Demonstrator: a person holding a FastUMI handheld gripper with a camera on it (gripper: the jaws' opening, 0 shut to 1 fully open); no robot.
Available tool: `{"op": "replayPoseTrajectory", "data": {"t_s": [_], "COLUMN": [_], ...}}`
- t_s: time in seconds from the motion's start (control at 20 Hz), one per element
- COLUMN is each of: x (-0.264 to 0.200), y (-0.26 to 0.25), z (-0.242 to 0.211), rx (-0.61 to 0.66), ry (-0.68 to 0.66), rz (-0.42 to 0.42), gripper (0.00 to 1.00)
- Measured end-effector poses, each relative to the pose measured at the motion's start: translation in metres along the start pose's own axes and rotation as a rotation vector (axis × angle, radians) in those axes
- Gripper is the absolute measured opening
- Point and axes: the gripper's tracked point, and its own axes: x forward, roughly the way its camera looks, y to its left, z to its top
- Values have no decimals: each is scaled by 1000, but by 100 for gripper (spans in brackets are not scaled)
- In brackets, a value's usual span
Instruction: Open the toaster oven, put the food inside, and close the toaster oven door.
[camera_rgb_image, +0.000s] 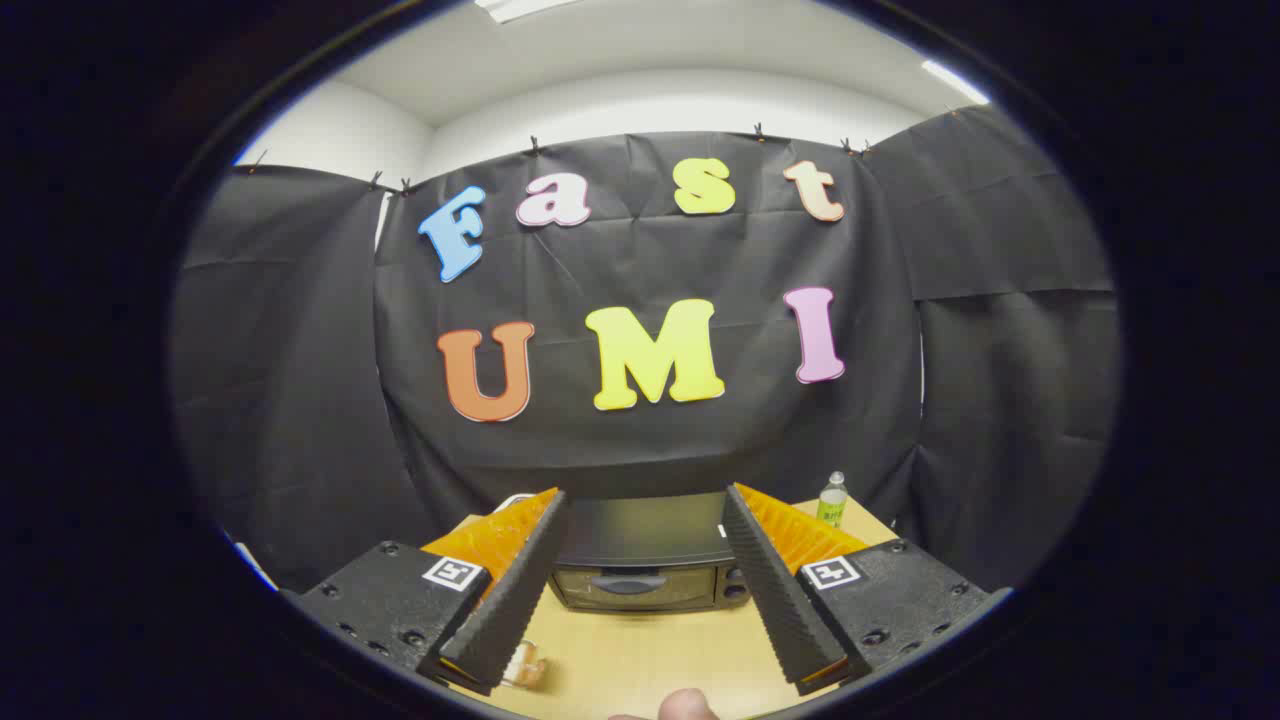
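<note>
A black cloth wall (640, 440) hung across the far side of the booth, with white room walls and ceiling lights above it. Below it lay a light wooden tabletop (640, 660). At the far edge of the tabletop, against the cloth, stood the toaster oven (645, 570), dark, with its glass door shut, a handle across the top of the door and knobs at its right end. It sat beyond the claw's fingers, framed between them and well apart from their tips.

The claw (645, 510) was released, its two ribbed fingers (520, 590) spread wide with nothing between them, raised above the tabletop and pointing toward the oven.

A small clear bottle (832, 498) with a pale cap and a green label stood upright on the far right of the tabletop, to the right of the oven; its contents could not be made out. Near the base of the left finger lay a small clear item (524, 668), partly hidden, possibly the wrapped food; what it held was unclear. A fingertip (686, 705) of the person showed at the nearest edge.
</note>
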Motion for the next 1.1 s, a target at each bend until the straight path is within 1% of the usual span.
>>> {"op": "replayPoseTrajectory", "data": {"t_s": [0.35,1.1], "x": [0,-4], "y": [-5,-5], "z": [0,-4], "rx": [8,13], "ry": [-2,14], "rz": [-24,-40], "gripper": [100,100]}}
